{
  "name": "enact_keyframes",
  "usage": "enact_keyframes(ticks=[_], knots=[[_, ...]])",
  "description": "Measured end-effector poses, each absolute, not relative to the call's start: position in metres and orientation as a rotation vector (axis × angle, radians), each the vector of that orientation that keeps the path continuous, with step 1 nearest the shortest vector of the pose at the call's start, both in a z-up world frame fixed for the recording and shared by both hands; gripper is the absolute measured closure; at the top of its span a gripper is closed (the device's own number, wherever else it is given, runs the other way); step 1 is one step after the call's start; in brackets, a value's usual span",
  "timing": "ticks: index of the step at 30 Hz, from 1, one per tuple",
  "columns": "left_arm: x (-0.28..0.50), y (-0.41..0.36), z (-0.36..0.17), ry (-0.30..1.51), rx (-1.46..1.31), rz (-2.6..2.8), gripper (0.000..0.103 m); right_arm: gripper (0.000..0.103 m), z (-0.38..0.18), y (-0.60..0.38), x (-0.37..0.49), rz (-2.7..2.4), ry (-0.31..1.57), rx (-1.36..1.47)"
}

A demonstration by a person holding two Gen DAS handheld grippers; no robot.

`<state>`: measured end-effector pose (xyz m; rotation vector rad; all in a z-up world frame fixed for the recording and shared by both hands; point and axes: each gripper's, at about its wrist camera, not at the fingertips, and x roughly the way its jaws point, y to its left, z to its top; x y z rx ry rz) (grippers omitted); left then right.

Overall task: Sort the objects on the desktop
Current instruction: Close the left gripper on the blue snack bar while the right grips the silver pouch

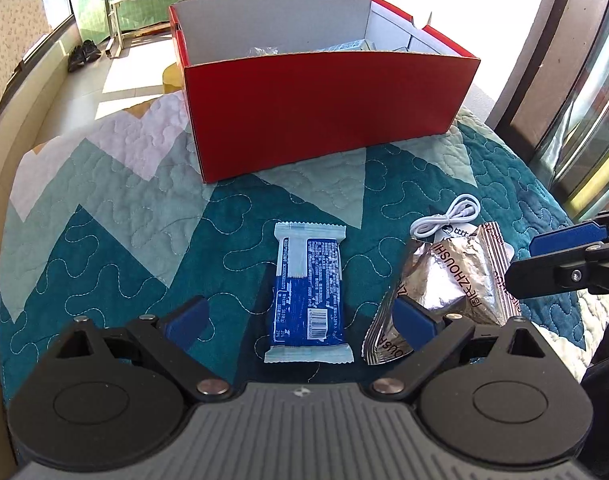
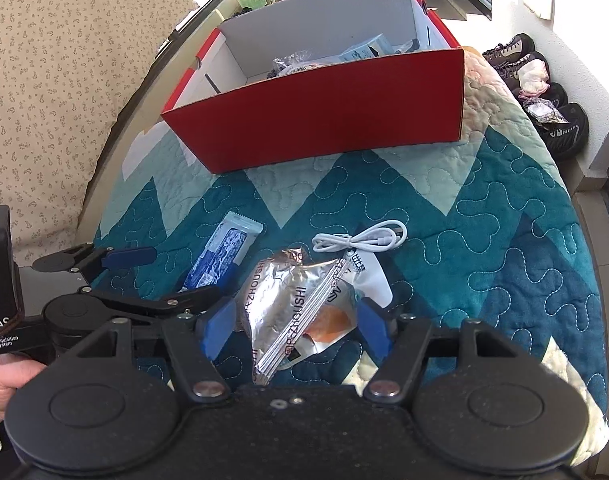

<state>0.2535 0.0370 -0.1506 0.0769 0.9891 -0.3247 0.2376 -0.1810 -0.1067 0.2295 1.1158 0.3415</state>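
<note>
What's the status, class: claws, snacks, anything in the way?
Left claw open around blue snack bar. Right claw open around silver packet. Red box ahead, partly filled. White cable loose behind packet.

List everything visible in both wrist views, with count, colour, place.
box: 1, red outside, white inside, far end of quilt, holds several packets
quilt: 1, teal and pale zigzag, under everything
snack bar: 1, blue and white, between left gripper's fingers
foil packet: 1, silver, between right gripper's fingers
cable: 1, white, coiled, beyond foil packet
shoes: several, dark, floor on the right
left gripper: 1, black, blue pads, open
right gripper: 1, black, blue pads, open
</note>
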Motion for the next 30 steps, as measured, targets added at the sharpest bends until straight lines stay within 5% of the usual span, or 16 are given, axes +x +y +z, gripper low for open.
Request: enact_keyframes(ticks=[13, 20, 30], knots=[[0.262, 0.037, -0.168, 0.973, 0.059, -0.347, 0.006, 0.036, -0.131, -0.172, 0.261, 0.273, 1.192, 0.357], [0.262, 0.034, -0.173, 0.969, 0.078, -0.363, 0.027, 0.04, -0.139, -0.165, 0.262, 0.278, 1.22, 0.352], [0.262, 0.032, -0.174, 0.948, 0.097, -0.362, 0.044, 0.054, -0.14, -0.163, 0.263, 0.281, 1.234, 0.359]])
